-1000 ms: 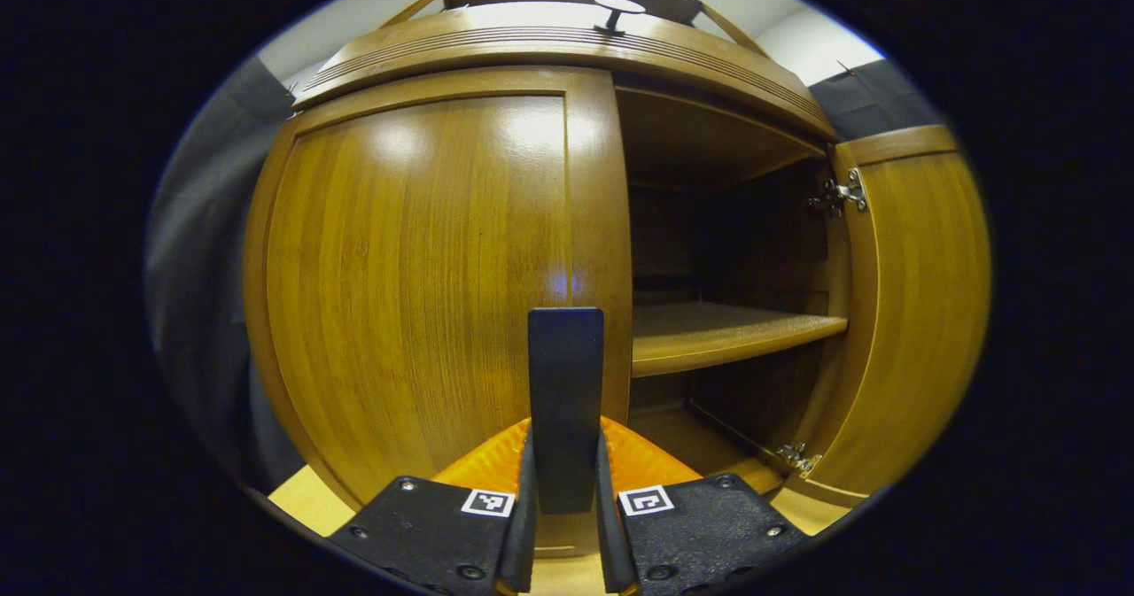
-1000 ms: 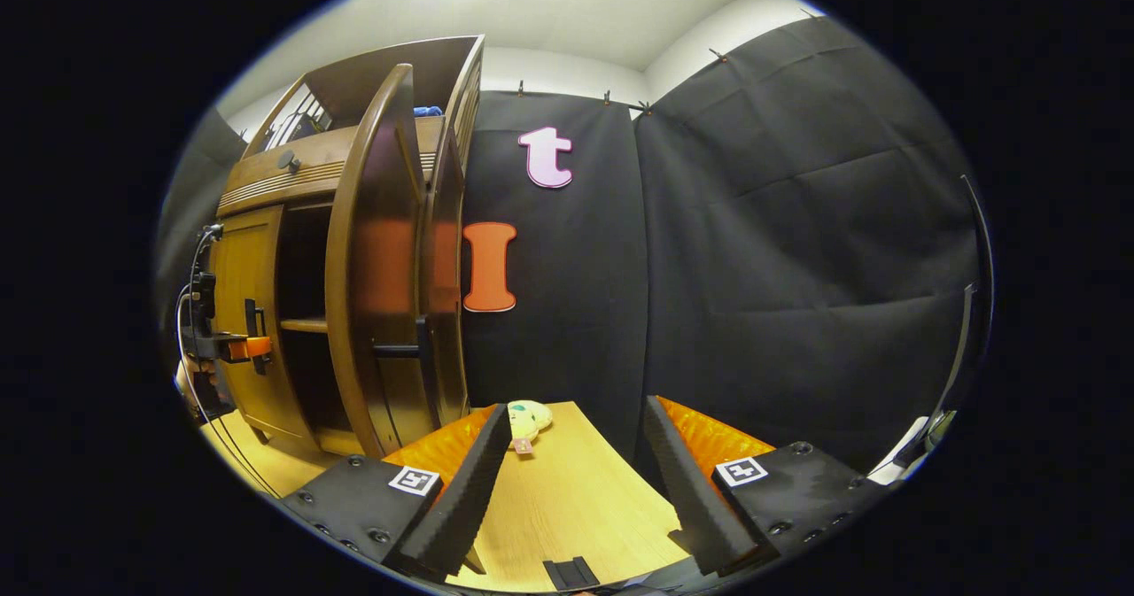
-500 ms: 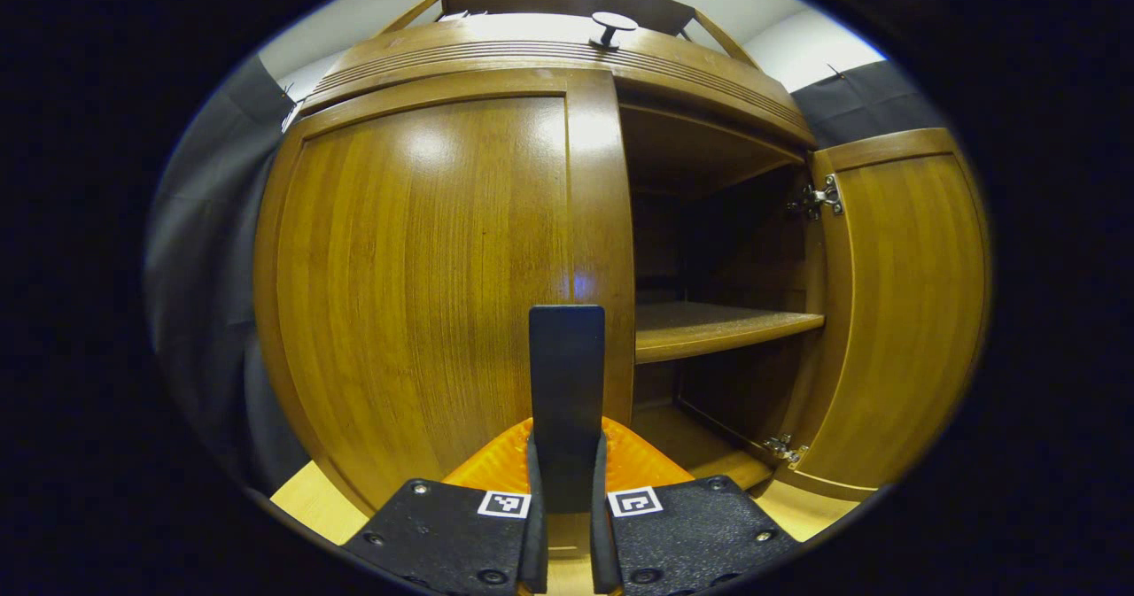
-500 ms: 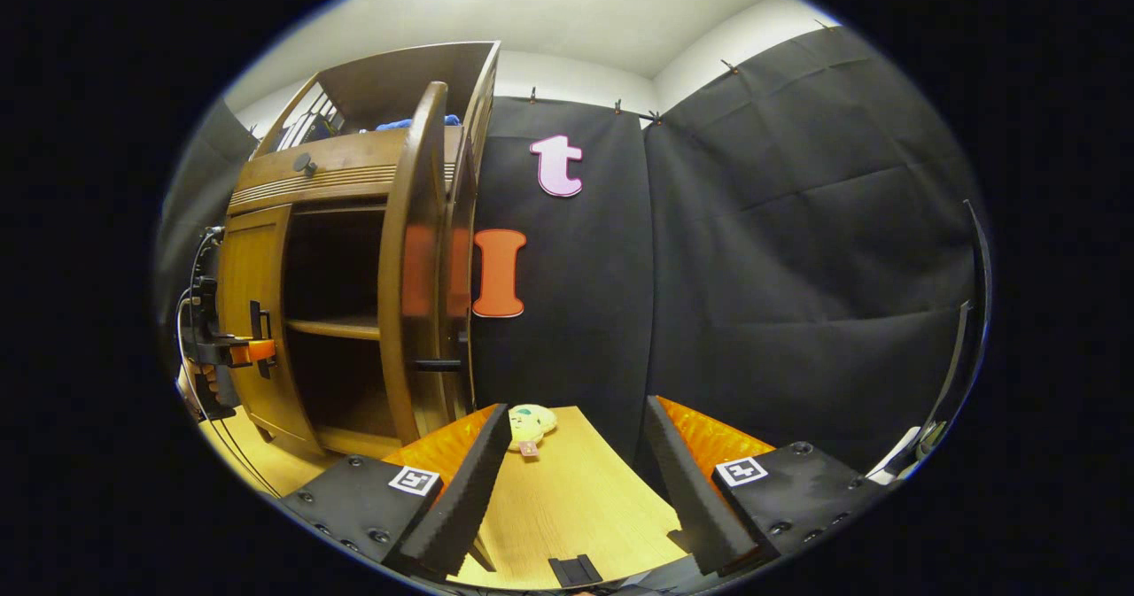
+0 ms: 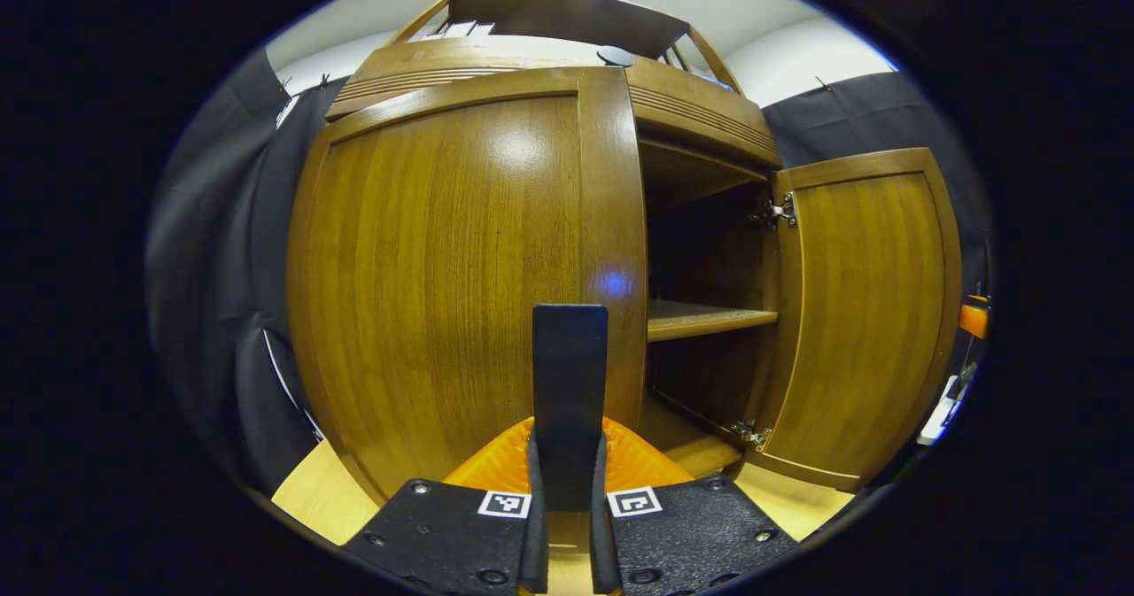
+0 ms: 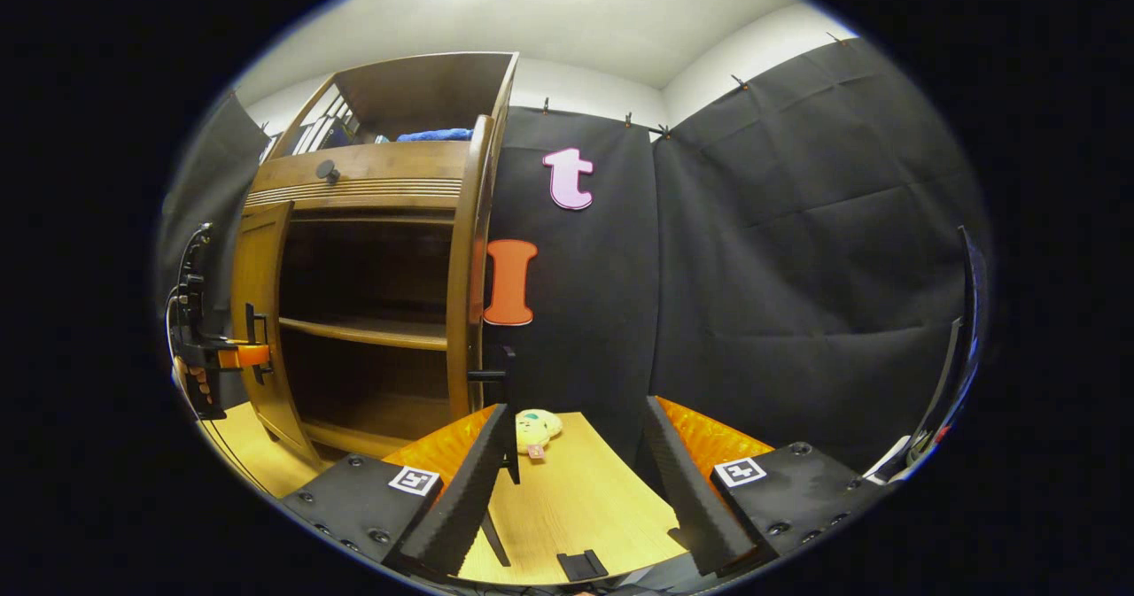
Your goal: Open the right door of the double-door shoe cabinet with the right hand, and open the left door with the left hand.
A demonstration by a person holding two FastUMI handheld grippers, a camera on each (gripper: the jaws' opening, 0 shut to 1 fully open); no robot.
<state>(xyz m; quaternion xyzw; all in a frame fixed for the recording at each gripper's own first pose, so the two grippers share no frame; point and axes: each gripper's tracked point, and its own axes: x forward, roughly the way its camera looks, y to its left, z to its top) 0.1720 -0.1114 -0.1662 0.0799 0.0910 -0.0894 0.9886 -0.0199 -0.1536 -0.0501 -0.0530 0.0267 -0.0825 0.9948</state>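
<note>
Left gripper [image 5: 568, 499] is clamped tight on the left door's handle [image 5: 570, 401], with the left door [image 5: 461, 277] right ahead and partly swung. Right gripper [image 6: 576, 476] hangs released, holding nothing; the right door [image 6: 464, 268] stands wide open up-left of it.

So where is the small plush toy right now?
In the right gripper view, the plush toy lies on the table below the open right door, against the black wall.

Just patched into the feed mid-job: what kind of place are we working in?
Looks like a staged recording booth, not a home: black cloth walls surround a wooden shoe cabinet standing on a light wooden floor, with a small plush toy nearby.
</note>
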